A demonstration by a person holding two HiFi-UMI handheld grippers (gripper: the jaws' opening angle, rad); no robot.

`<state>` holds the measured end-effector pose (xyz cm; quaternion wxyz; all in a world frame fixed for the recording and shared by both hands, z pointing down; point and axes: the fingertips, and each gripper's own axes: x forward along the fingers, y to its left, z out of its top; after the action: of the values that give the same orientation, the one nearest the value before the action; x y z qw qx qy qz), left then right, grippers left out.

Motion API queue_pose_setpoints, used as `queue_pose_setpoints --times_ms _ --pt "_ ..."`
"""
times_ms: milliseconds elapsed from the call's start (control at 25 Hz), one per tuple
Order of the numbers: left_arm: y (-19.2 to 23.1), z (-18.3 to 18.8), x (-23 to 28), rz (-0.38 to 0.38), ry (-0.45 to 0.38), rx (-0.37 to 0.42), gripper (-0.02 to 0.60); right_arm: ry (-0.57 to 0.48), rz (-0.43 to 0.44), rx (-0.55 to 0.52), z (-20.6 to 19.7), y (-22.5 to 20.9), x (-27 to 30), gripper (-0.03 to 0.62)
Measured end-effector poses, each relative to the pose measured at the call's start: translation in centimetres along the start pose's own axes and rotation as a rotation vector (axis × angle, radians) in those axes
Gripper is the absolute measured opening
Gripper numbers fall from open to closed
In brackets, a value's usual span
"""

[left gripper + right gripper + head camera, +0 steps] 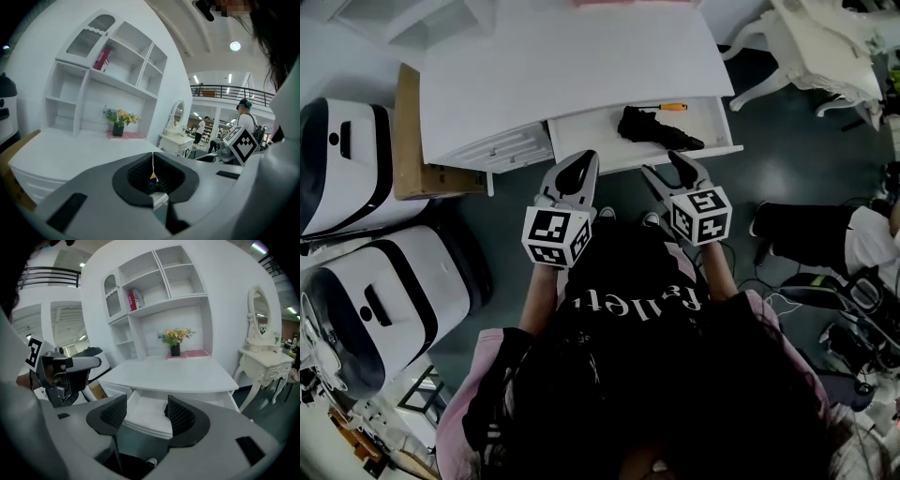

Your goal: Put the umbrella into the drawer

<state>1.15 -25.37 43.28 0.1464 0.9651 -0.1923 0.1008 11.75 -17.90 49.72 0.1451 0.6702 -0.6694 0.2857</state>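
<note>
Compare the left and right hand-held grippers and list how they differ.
The left hand-held gripper has its jaws together; the right hand-held gripper has its jaws apart. The left sits by the open drawer's left end; the right sits nearer the umbrella inside it. Both are empty.

Two tools: the left tool (579, 161) and the right tool (667, 166). One umbrella (656, 128), one open drawer (586, 133), one white tabletop (562, 66). Two white-and-black machines on the floor: the far machine (342, 164) and the near machine (384, 300). One brown box (408, 141). One shelf unit (154, 282), one vase of flowers (175, 348), one dressing table (265, 359) with one mirror (260, 310). Two people far off: a person in a cap (243, 116) and a person in a white top (202, 126)
</note>
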Motion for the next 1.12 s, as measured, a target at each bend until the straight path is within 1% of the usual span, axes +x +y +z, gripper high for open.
queue_pose_setpoints --times_ms 120,280,480,520,560,600,640,880,1120 --pt "-0.9 0.0 0.0 -0.022 -0.004 0.001 0.017 0.000 -0.003 -0.008 -0.2 0.5 -0.8 0.302" --pt "-2.1 0.0 -0.3 -0.032 -0.012 0.006 0.017 -0.006 0.003 -0.022 -0.6 1.1 -2.3 0.301" --pt "-5.2 -0.2 -1.0 -0.033 -0.022 0.018 0.017 -0.028 0.016 -0.024 -1.7 1.3 -5.7 0.292" --pt "-6.1 -0.4 -1.2 -0.031 -0.020 0.021 0.017 -0.040 0.011 -0.021 -2.0 1.2 -6.5 0.277" --pt "-7.0 -0.6 -1.4 -0.029 -0.018 0.022 0.017 -0.055 0.000 -0.015 -2.2 1.0 -7.5 0.210" --pt "-7.9 -0.8 -1.6 -0.027 -0.017 0.022 0.017 -0.071 -0.008 -0.007 -2.5 0.8 -8.4 0.129" --pt "-8.9 -1.1 -2.0 -0.025 -0.016 0.022 0.017 -0.081 -0.009 -0.001 -2.9 0.7 -9.4 0.114" --pt "-14.5 -3.0 -4.6 -0.001 -0.007 0.039 0.017 -0.117 0.040 -0.010 -5.5 1.3 -14.3 0.097" --pt "-19.2 -5.2 -8.8 0.038 -0.006 0.038 0.017 -0.162 0.078 0.001 -8.2 2.8 -19.4 0.077"
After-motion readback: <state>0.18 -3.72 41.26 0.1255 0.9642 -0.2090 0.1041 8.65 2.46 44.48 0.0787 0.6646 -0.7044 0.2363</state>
